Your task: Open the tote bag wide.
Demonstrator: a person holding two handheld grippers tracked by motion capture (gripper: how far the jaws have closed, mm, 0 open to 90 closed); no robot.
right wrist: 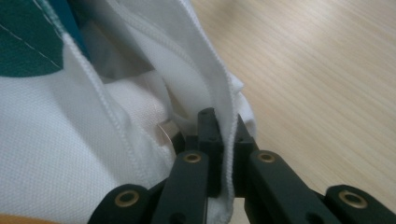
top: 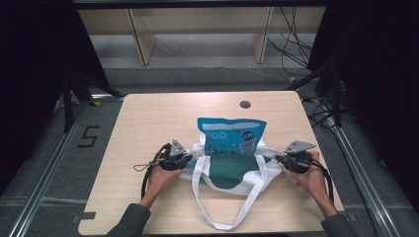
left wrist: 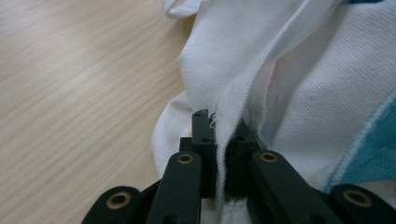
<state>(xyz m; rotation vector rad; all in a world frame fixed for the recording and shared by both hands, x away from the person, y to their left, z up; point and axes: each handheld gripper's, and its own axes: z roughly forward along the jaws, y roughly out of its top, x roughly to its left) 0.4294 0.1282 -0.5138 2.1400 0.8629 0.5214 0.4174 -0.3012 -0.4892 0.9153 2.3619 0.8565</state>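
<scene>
A white tote bag (top: 249,180) with a dark green panel lies on the wooden table (top: 148,118), its long strap looping toward the front edge. A blue snack pouch (top: 232,136) sticks out of the bag's mouth toward the far side. My left gripper (top: 187,159) is shut on the bag's left rim; its own view shows the white hem (left wrist: 224,140) pinched between the jaws. At the bag's right rim my right gripper (top: 280,159) is shut too, with the stitched edge (right wrist: 227,140) clamped between its jaws.
A round cable hole (top: 245,104) sits near the table's far edge. Wooden shelving (top: 197,29) and cables stand beyond the table. Metal rails (top: 49,163) run along both sides. Bare tabletop lies left, right and behind the bag.
</scene>
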